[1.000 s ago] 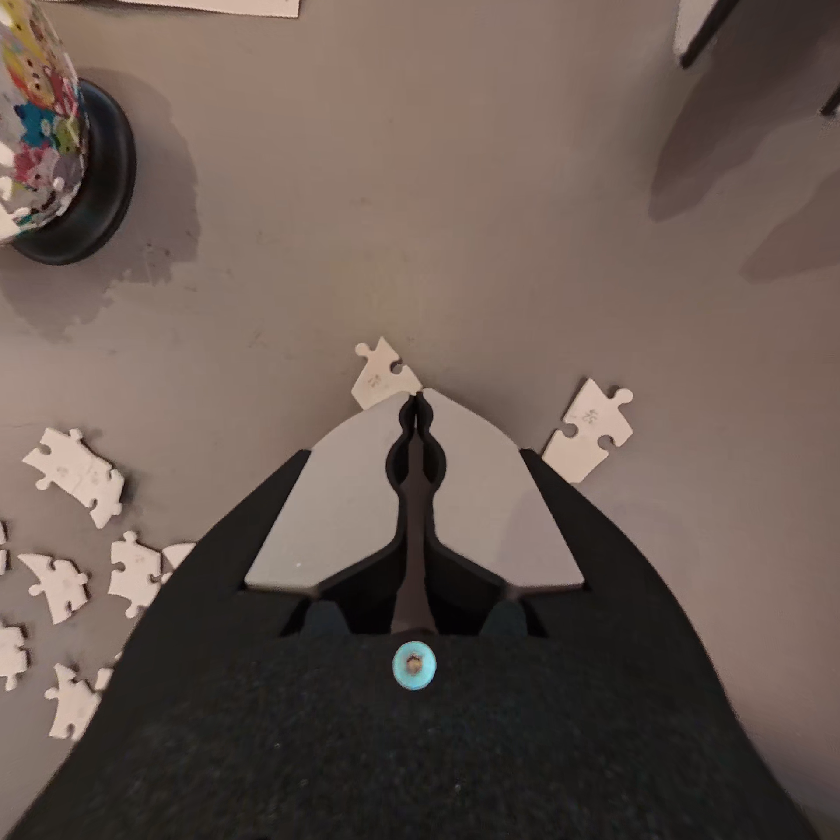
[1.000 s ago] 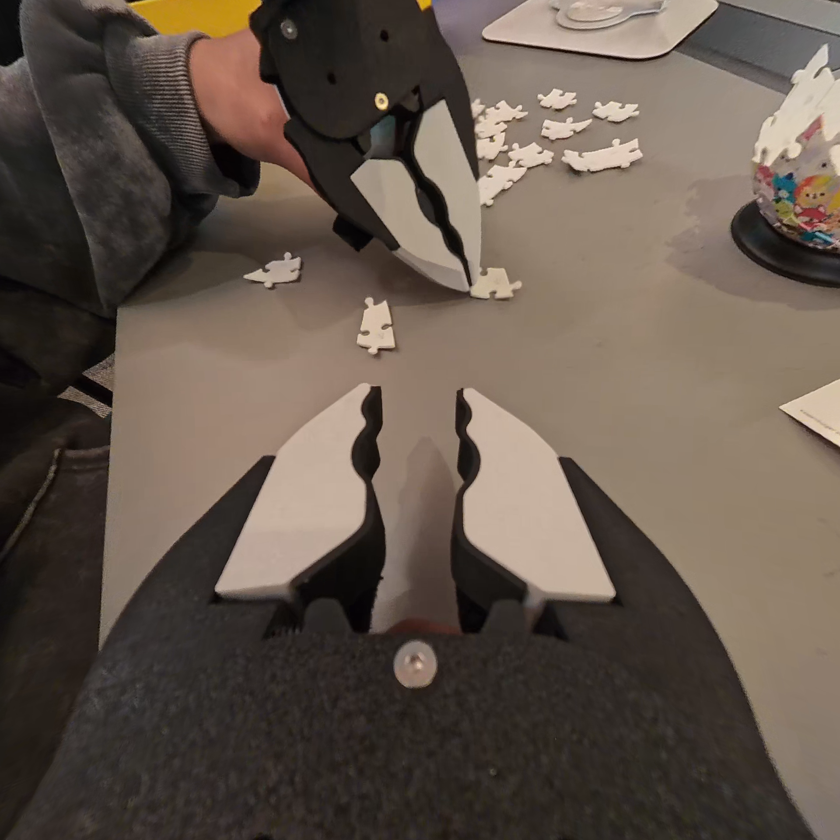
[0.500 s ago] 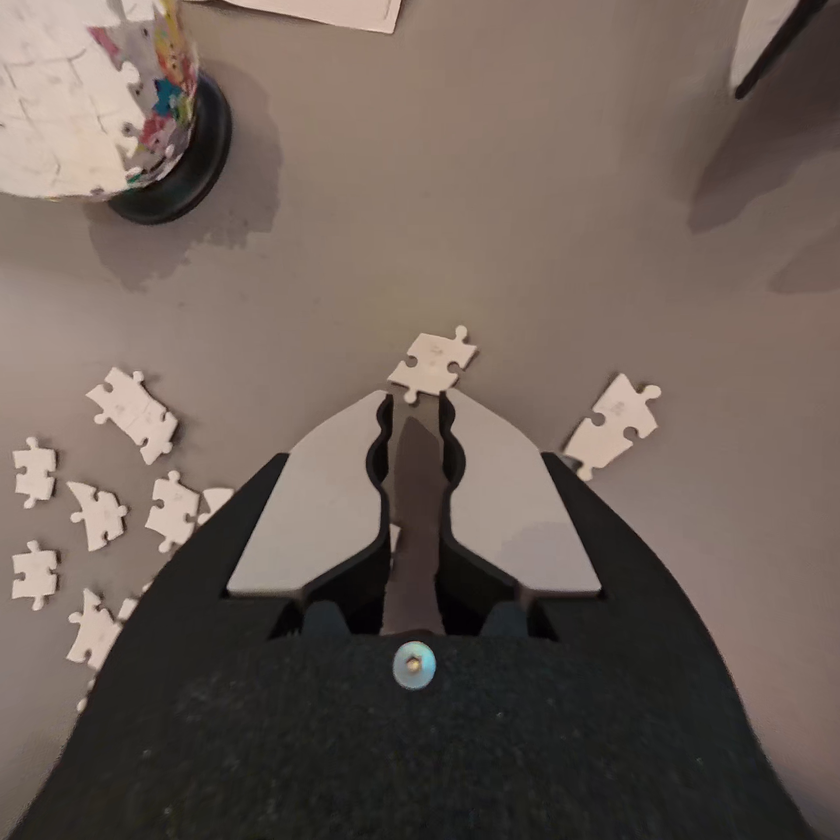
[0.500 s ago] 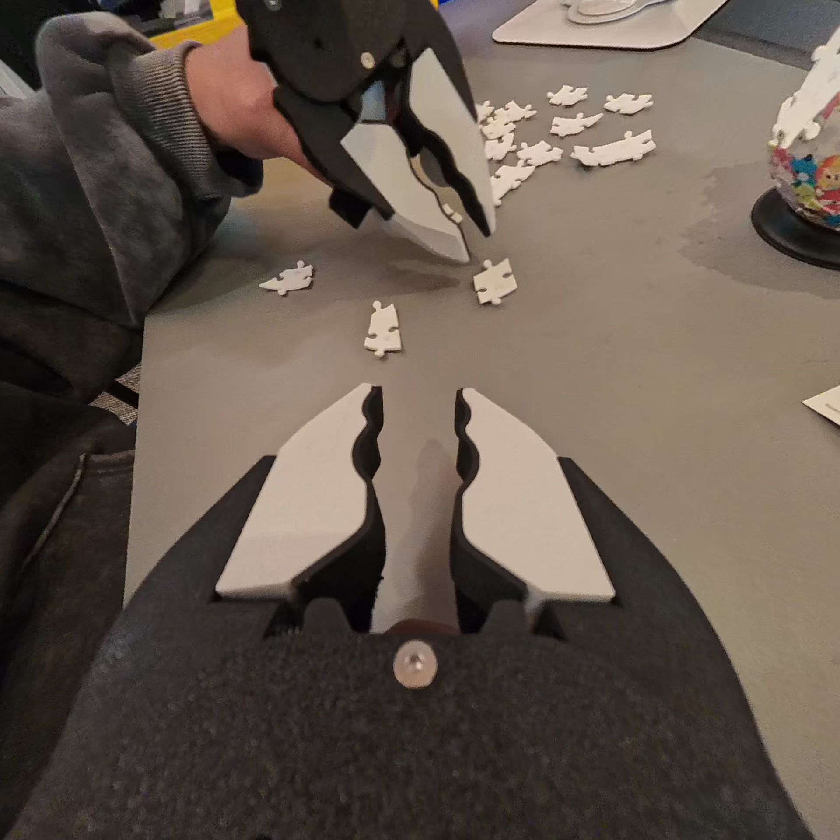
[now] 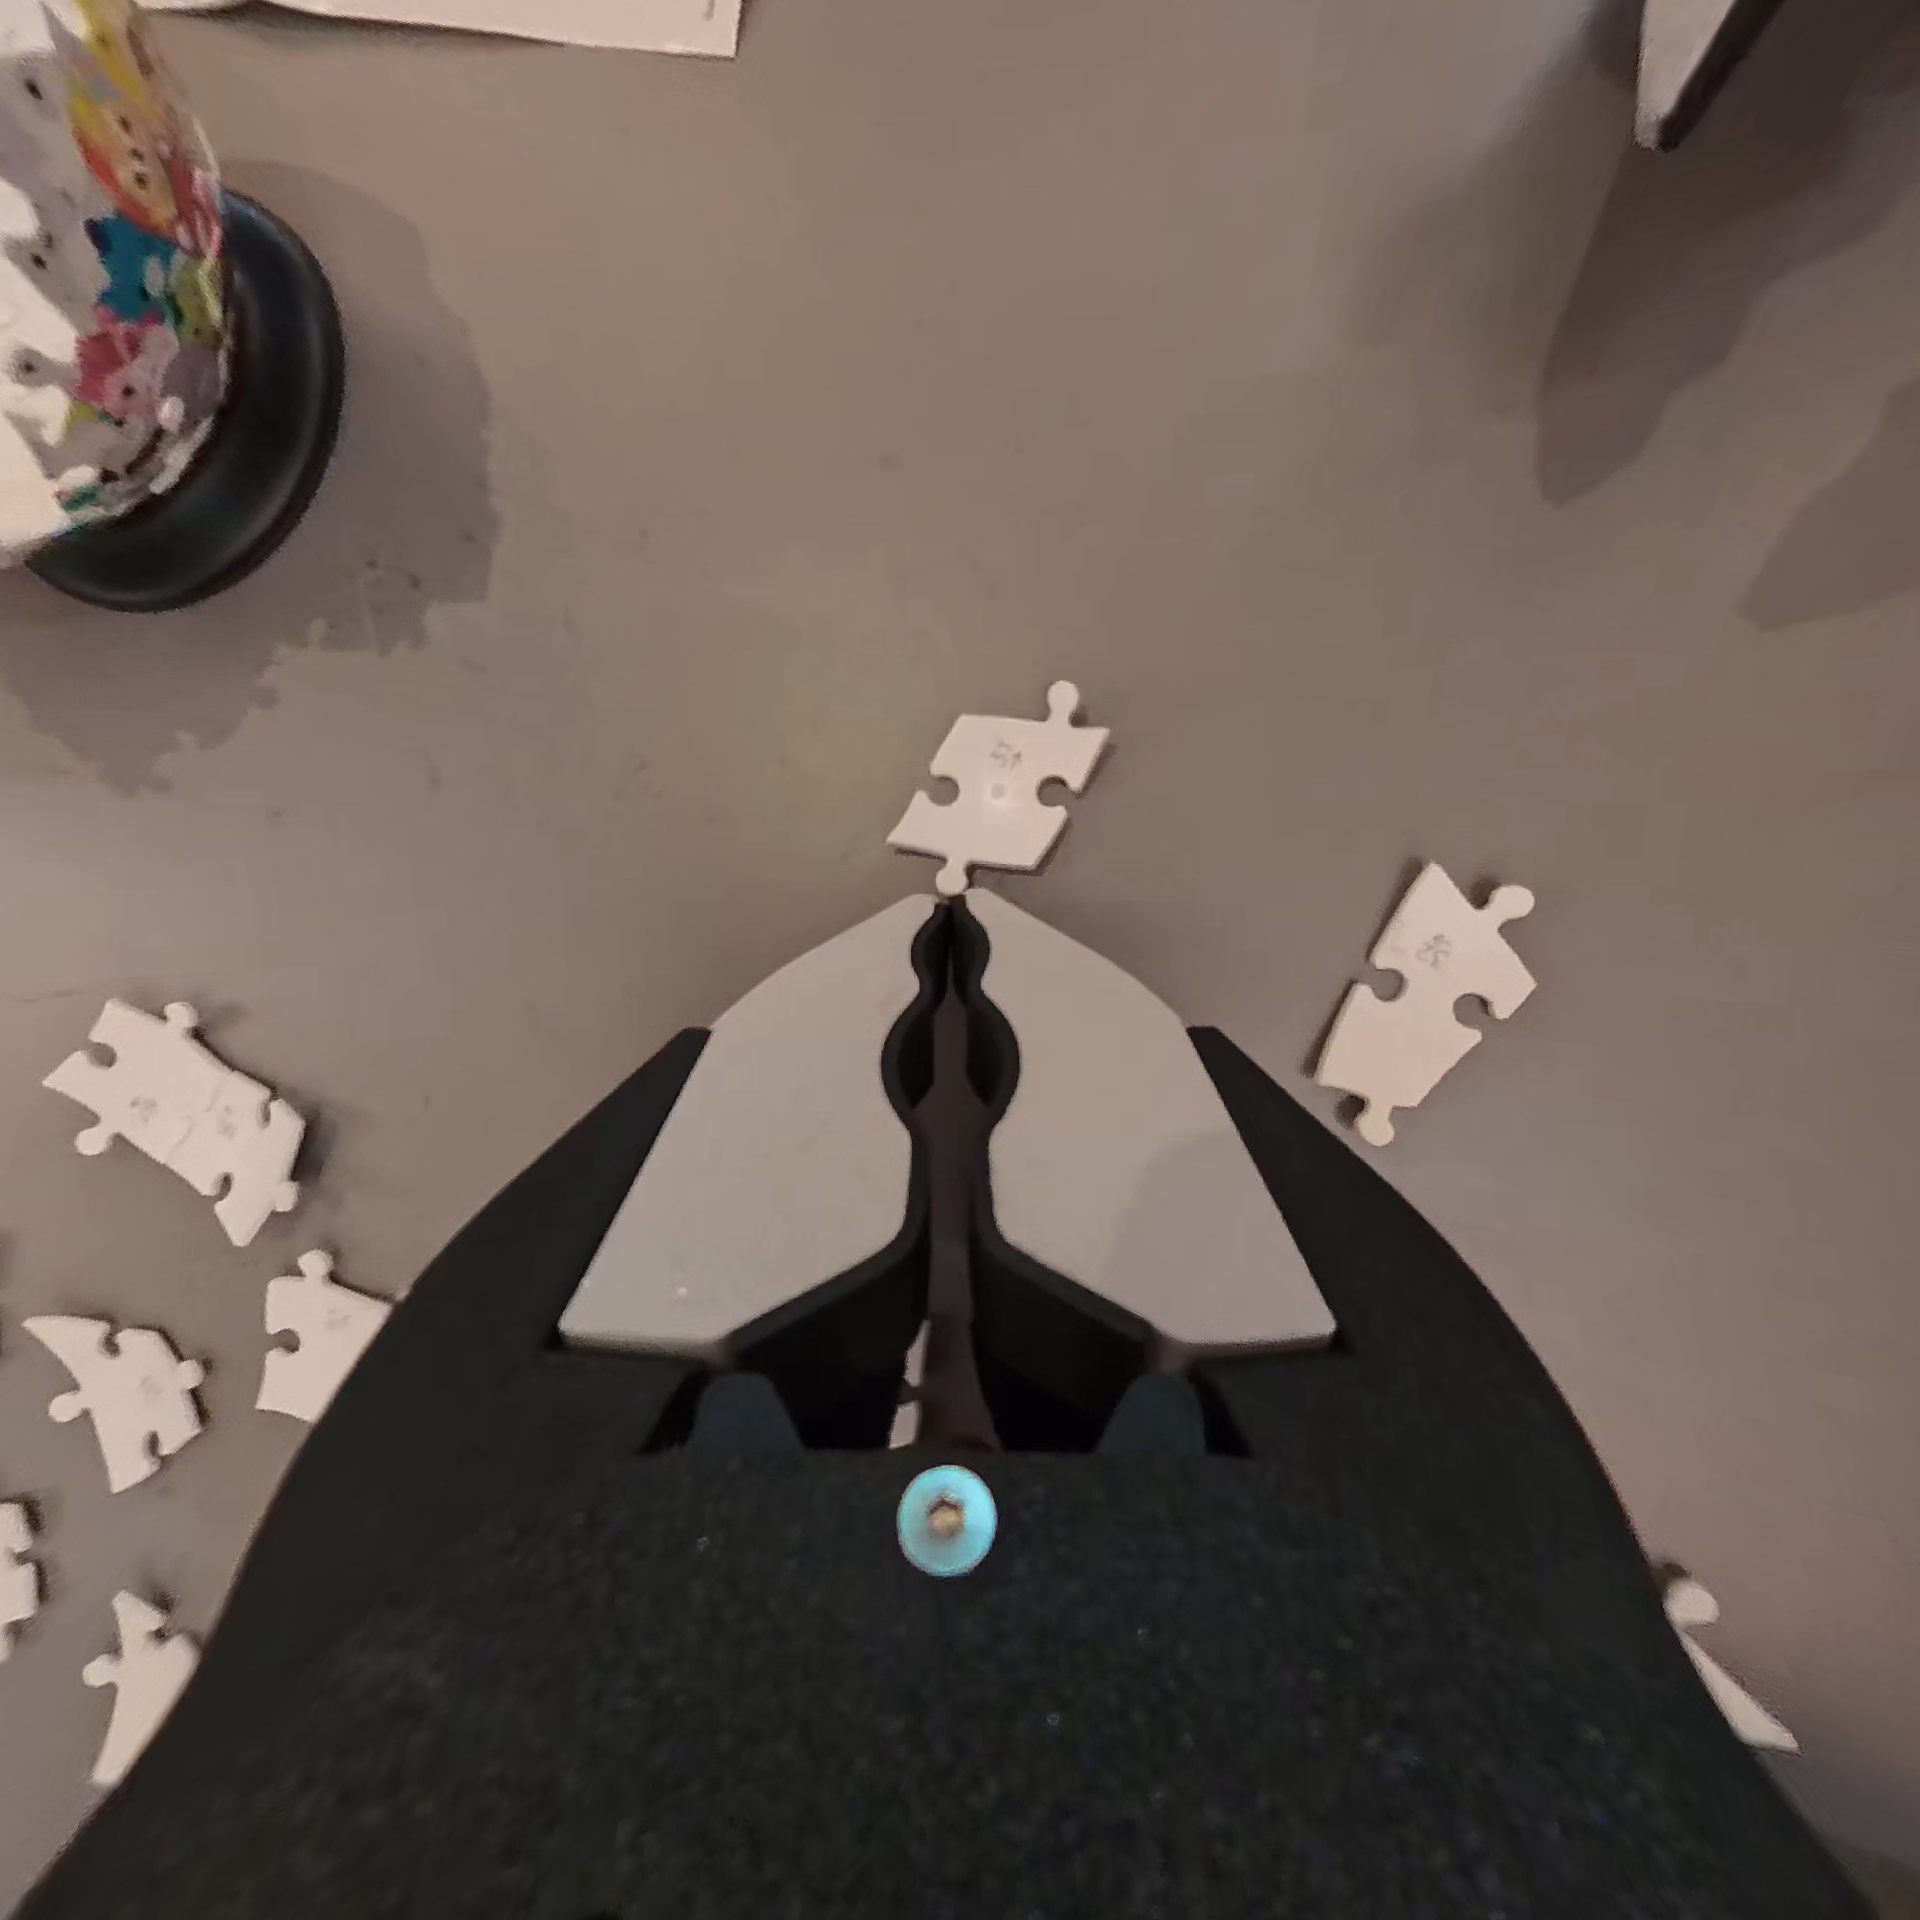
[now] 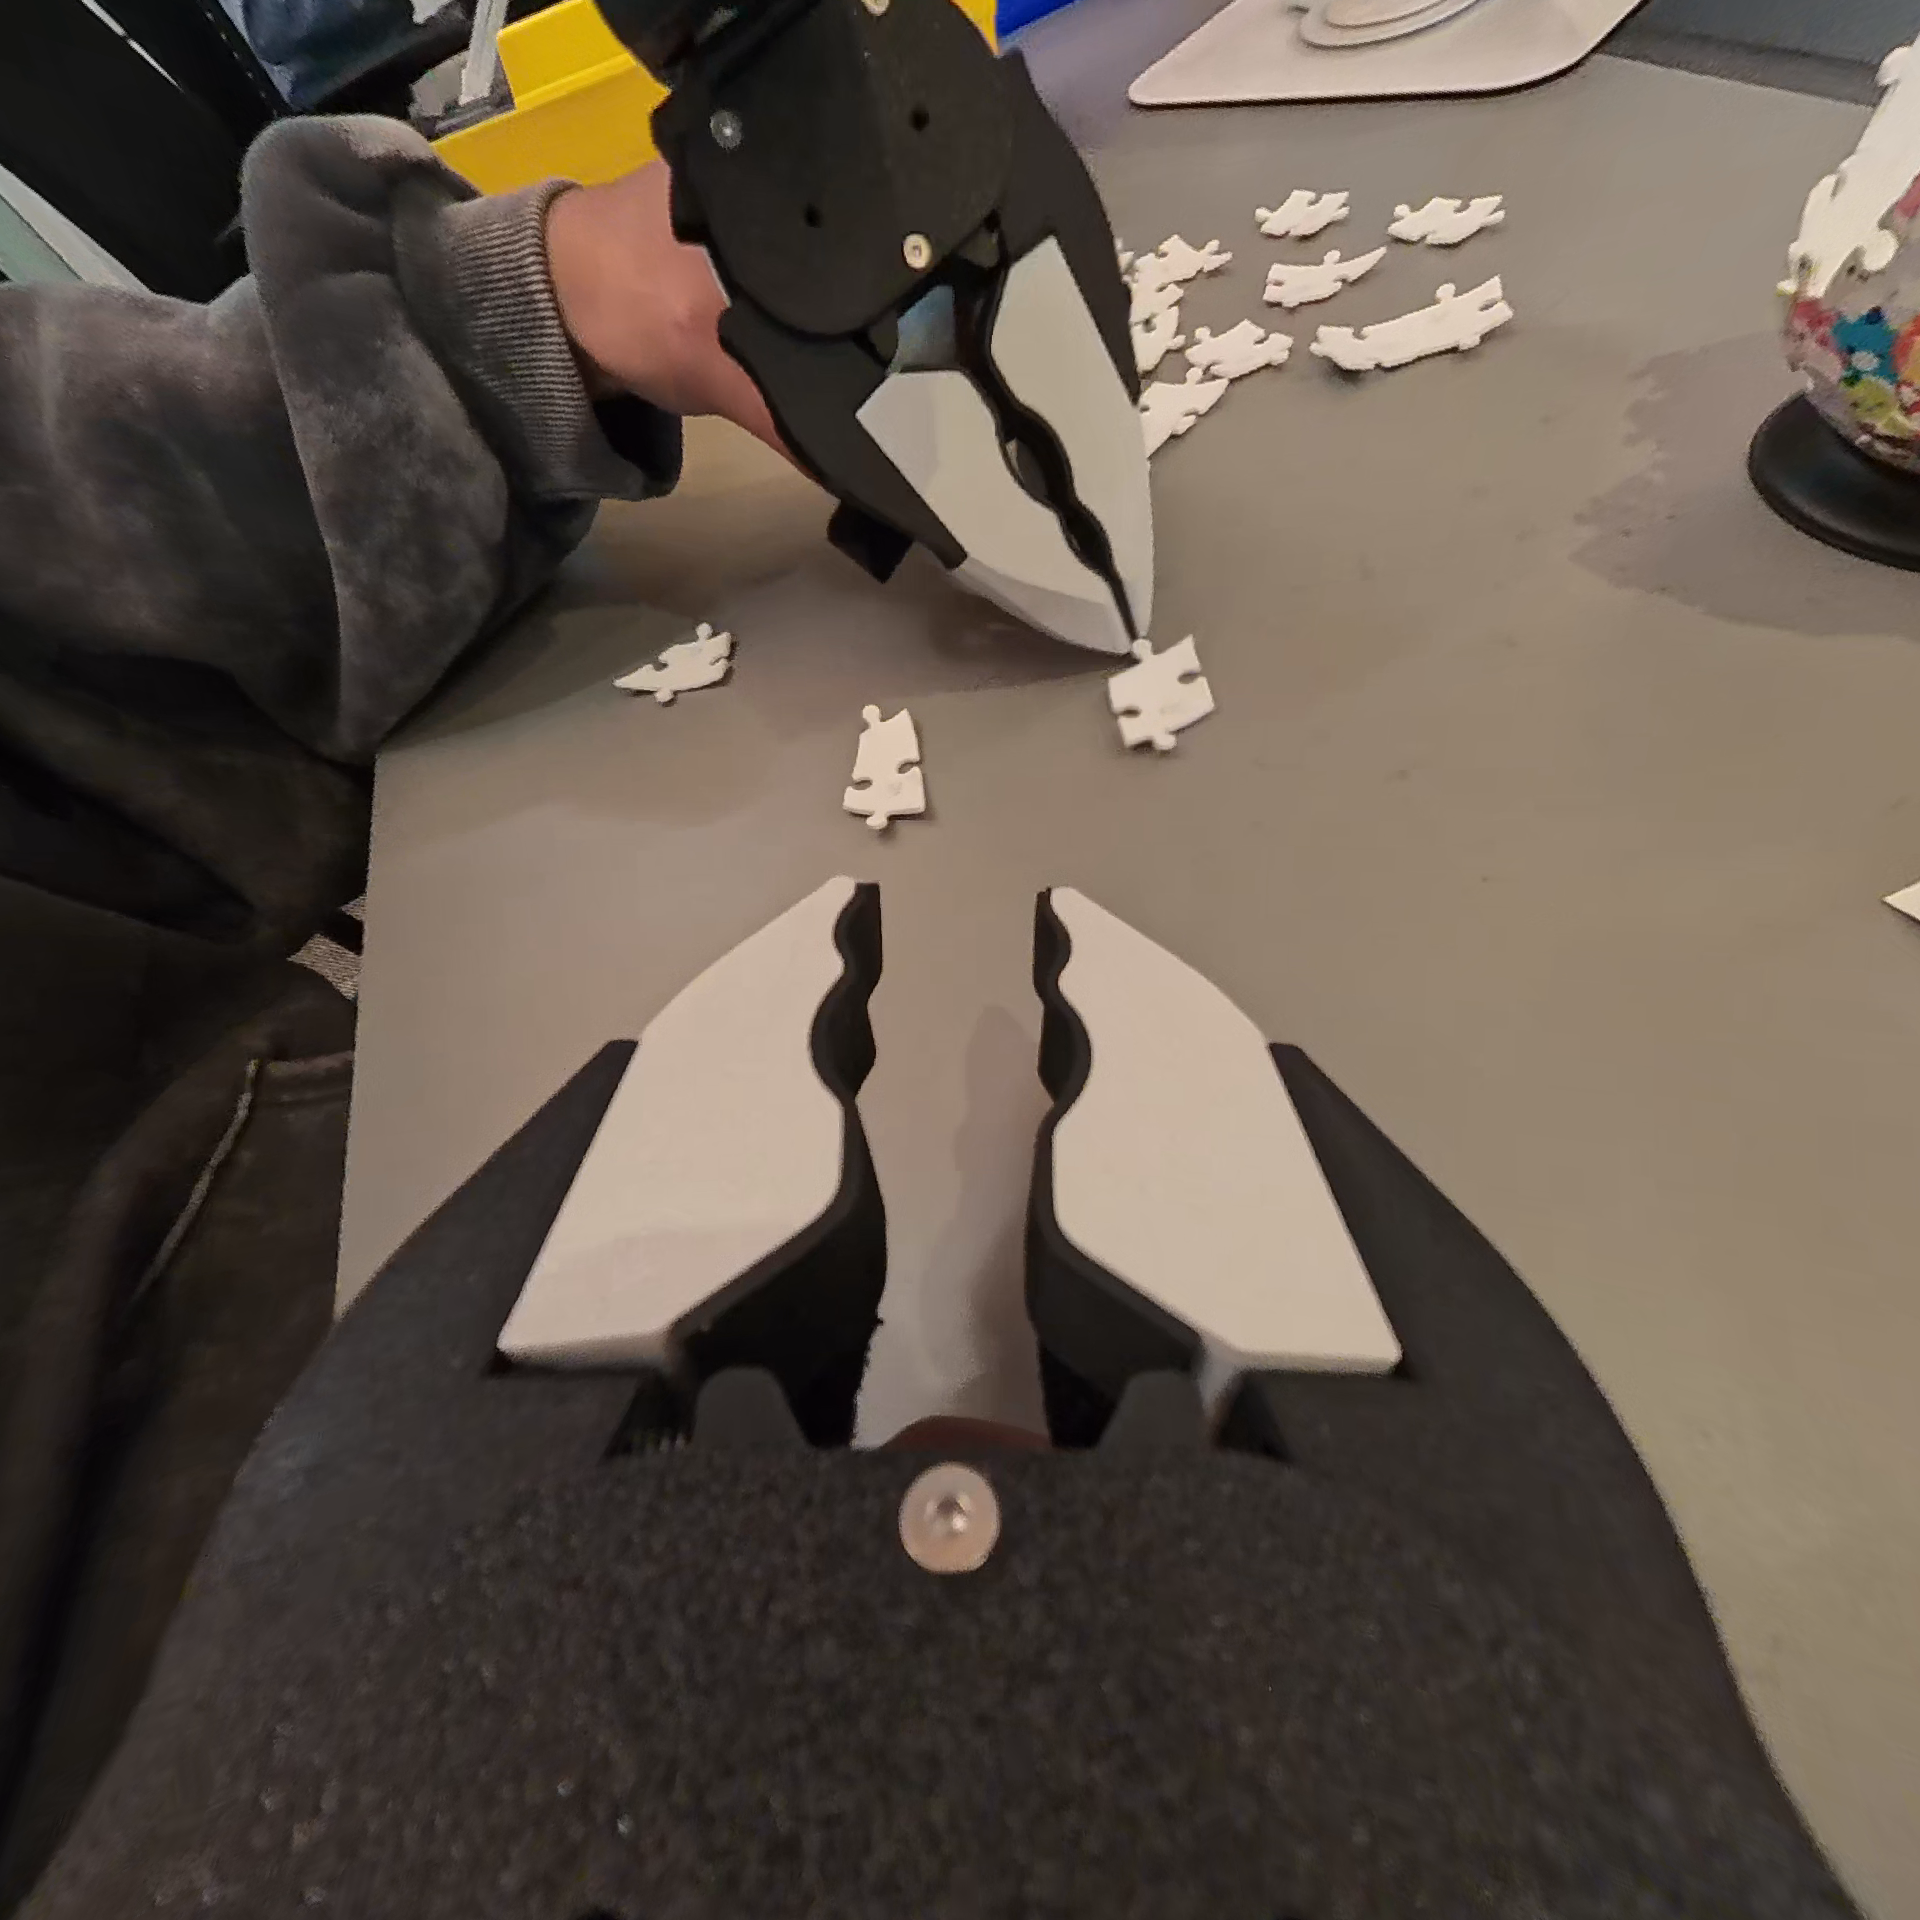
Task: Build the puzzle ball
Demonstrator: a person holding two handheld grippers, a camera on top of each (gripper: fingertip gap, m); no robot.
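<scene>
The left tongs (image 5: 948, 906), tips pressed together, touch the near knob of a white puzzle piece (image 5: 1000, 794) lying flat on the grey desk (image 5: 1143, 468); whether they pinch that knob is unclear. The piece lies straight ahead of them. The right tongs (image 6: 958, 906) hover apart, farther off. The puzzle ball (image 6: 1860, 312) stands toward the desk's far right edge.

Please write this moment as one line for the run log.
left gripper: shut, tips at knob of piece | right gripper: open, empty | piece: flat on table | ball: partly built
</scene>
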